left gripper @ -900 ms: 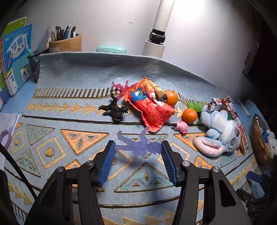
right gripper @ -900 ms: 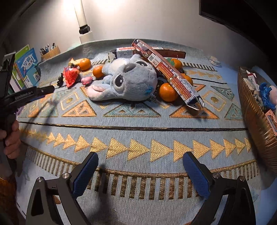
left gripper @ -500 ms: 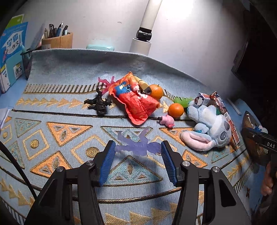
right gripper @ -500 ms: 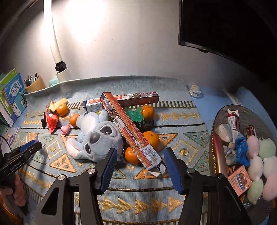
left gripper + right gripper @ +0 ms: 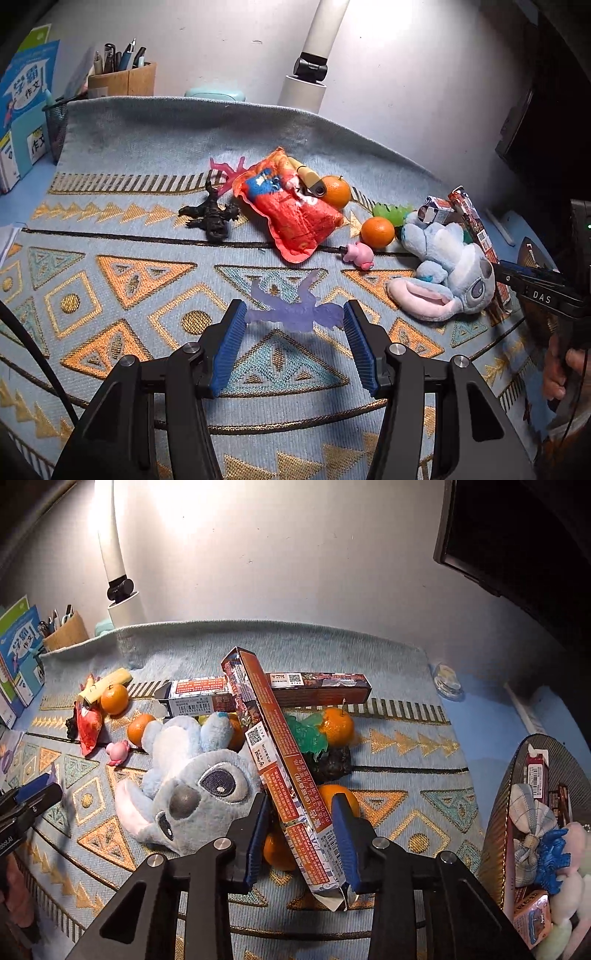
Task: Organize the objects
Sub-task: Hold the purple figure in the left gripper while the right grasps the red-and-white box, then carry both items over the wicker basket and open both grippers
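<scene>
Overhead, lamp-lit patterned rug (image 5: pixel 155 155), white wall (image 5: pixel 295 554)

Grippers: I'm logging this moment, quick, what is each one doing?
Left gripper: shut on the purple figure, held off the rug.
Right gripper: astride the long box; grip cannot be told.

Bare patterned cloth (image 5: pixel 122 280) lies open on the left — plush toy (image 5: pixel 192 775) and long box (image 5: pixel 280 760) crowd the right.
</scene>
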`<state>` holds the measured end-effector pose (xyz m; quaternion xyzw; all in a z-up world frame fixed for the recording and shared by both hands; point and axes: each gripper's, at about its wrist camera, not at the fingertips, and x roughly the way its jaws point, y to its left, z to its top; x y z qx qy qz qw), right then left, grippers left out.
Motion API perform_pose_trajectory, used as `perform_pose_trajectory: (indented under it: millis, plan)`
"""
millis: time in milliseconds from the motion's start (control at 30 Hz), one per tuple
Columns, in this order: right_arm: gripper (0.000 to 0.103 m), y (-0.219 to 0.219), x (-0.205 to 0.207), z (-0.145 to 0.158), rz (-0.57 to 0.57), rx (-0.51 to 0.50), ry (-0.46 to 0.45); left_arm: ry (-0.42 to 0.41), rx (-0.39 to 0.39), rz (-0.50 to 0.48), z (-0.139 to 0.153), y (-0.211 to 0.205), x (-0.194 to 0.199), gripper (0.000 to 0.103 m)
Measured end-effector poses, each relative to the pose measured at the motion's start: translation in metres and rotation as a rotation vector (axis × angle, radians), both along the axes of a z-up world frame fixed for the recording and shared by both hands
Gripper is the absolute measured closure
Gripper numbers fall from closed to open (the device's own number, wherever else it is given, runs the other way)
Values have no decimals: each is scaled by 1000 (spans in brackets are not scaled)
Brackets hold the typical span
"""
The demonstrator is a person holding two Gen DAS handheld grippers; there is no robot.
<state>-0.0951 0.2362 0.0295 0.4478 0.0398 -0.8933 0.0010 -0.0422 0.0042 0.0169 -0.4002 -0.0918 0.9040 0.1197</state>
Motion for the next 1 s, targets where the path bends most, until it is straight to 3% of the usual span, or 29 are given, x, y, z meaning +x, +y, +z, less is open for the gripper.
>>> perform_pose_trajectory:
  millis: [133,233,300,467,667,867,1000]
  plan:
    - [72,-8,-4,-3,28,78,-8,-2,2,-3,-2,-1,-2,51]
    - [79,-7,-1,1,24,61,-17,0,3,-3,-3,0,-3,51]
    - [84,-1,9,12,7,-18,6,3,3,-3,-3,0,-1,51]
    - [85,12,47,42,-32,-235,76,14,-15,-11,-1,3,2,51]
    - [85,31,97,52,-77,-453,103,57,-72,-47,8,18,13,51]
    - [85,79,144,94,-190,-486,224,149,-64,-184,62,66,32,51]
    - [85,132,173,126,-325,-436,332,224,-38,-296,104,117,41,51]
